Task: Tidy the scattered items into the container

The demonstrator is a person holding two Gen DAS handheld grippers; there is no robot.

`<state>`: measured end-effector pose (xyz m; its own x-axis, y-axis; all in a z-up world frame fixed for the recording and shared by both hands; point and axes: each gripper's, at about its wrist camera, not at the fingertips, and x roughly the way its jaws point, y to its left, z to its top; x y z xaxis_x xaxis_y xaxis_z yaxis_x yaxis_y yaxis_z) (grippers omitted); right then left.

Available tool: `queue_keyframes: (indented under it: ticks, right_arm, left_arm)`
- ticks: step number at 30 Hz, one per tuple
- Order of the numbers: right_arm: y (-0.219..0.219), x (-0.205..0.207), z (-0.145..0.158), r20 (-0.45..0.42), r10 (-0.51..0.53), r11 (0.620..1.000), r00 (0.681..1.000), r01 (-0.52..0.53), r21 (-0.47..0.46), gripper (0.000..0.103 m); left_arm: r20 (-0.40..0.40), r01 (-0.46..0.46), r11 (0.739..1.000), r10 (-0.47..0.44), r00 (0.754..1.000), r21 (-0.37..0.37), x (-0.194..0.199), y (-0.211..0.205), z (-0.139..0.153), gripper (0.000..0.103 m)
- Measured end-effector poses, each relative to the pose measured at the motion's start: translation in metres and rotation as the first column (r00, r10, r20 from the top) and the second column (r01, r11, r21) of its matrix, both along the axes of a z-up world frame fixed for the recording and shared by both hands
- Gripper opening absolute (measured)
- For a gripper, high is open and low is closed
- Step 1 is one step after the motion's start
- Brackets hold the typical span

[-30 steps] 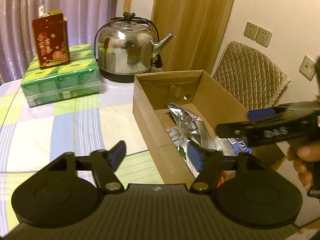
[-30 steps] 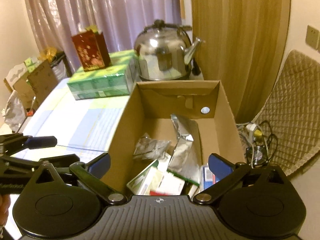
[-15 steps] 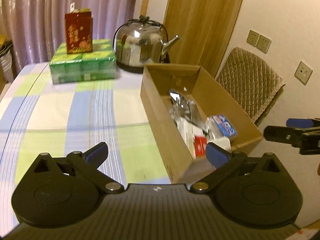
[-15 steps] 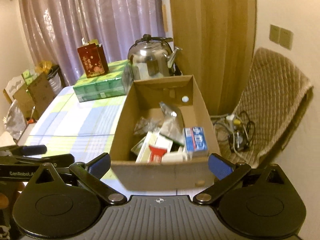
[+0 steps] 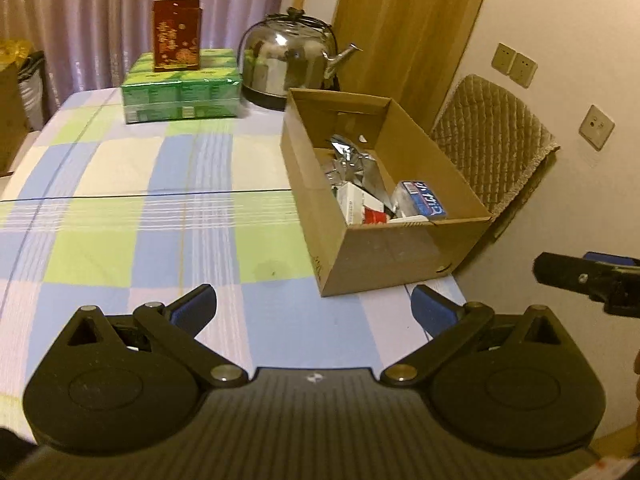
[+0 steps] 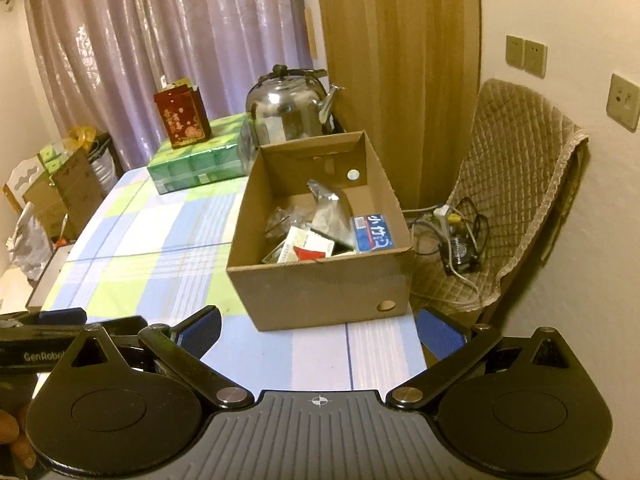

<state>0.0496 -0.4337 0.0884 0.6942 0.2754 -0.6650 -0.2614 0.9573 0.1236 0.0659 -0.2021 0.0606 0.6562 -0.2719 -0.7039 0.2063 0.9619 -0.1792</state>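
- The left gripper (image 5: pixel 314 306) hangs over the near edge of the checked tablecloth (image 5: pixel 120 184); its jaws have just been opening and now stand wide apart with nothing between the blue pads.
- The right gripper (image 6: pixel 318 334) is spread just as wide, empty too, with only the cloth and the table's near right corner showing between its fingers.
- The cardboard box (image 6: pixel 320 292) sits on the right side of the table, near its right edge, open at the top.
- Inside the box lies the gathered clutter: a crumpled silver foil pouch (image 6: pixel 330 208) toward the far end, a blue-and-white carton (image 6: pixel 372 232) against the right wall, and white packets with a red-marked one (image 6: pixel 308 254) at the near end.
- The cloth around the box shows no loose items.
- Far across the table, a steel kettle (image 5: pixel 292 60) stands just behind the box, and left of it a red gift box (image 5: pixel 176 40) rests on a green shrink-wrapped pack (image 5: pixel 182 88).
- A quilted chair (image 6: pixel 516 200) stands to the right of the table.
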Motion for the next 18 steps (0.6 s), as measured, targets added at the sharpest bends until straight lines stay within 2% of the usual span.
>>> queue_keyframes:
  ticks: [7,18]
  right_arm:
    - [0.007,-0.024,-0.002,0.008,0.030,1.000,1.000,-0.030,-0.004,0.101]
    - [0.012,-0.047,0.001,0.026,0.042,0.999,0.999,-0.042,-0.005,0.101]
  left_arm:
    - [0.029,-0.062,0.998,0.062,0.998,0.008,-0.026,0.010,0.008,0.102]
    - [0.058,-0.076,0.997,0.076,0.995,0.003,-0.058,0.014,0.013,0.102]
